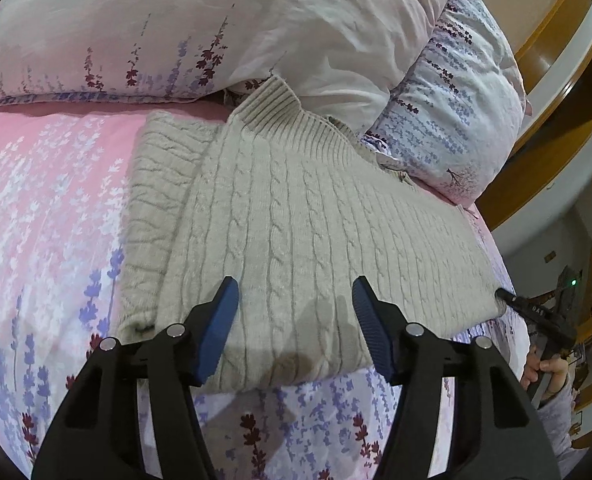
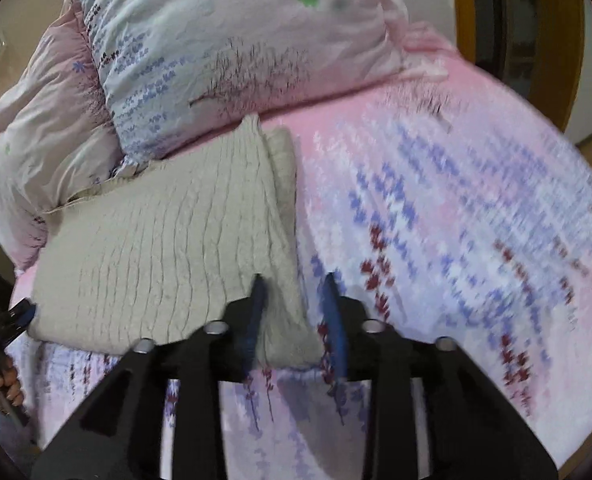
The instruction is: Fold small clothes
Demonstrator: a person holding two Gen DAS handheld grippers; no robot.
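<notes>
A beige cable-knit sweater [image 1: 296,216] lies folded on the bed, ribbed collar toward the pillows. My left gripper [image 1: 294,312] is open and empty, hovering over the sweater's near edge. In the right wrist view the sweater [image 2: 156,248] lies at left centre. My right gripper [image 2: 294,312] is open, its blue fingers straddling the sweater's near right corner without closing on it. The right gripper also shows at the sweater's right edge in the left wrist view [image 1: 536,312]. The left gripper shows at the far left edge of the right wrist view [image 2: 12,316].
The bed has a pink floral sheet [image 1: 48,208]. Pillows [image 1: 216,28] and a floral quilt [image 1: 456,112] are piled behind the sweater. A wooden door frame [image 2: 556,40] stands beyond the bed. The right wrist view is motion-blurred.
</notes>
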